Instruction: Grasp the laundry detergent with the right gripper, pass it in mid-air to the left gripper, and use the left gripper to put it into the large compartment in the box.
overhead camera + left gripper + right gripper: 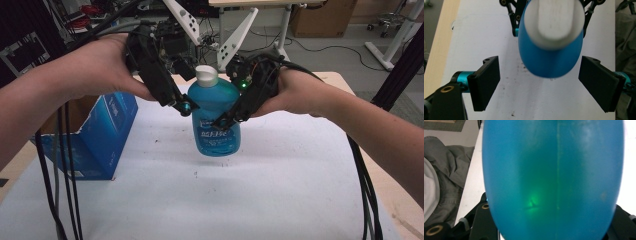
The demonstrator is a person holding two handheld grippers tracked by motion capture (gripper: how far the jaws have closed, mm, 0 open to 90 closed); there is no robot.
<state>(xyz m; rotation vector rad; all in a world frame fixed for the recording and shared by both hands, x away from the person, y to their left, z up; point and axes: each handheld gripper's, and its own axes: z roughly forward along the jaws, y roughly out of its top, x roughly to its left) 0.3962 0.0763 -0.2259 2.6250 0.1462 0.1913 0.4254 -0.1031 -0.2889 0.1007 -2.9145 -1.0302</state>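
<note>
A blue bottle is clamped by the right gripper above the table. The left gripper is held spread, jaws clear of it.

I noted black gripper bodies: the left gripper carried teal collars, brass-ringed screw holes and flat black fingers; the right gripper showed a green lamp. Black cables trailed from both.

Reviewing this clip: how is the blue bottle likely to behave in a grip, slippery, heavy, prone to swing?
The blue bottle looks nearly full of liquid, so probably heavy for its size. Its smooth rounded plastic sides may slip. The right gripper clamps it mid-body off the table, so it could tilt or swing.
</note>
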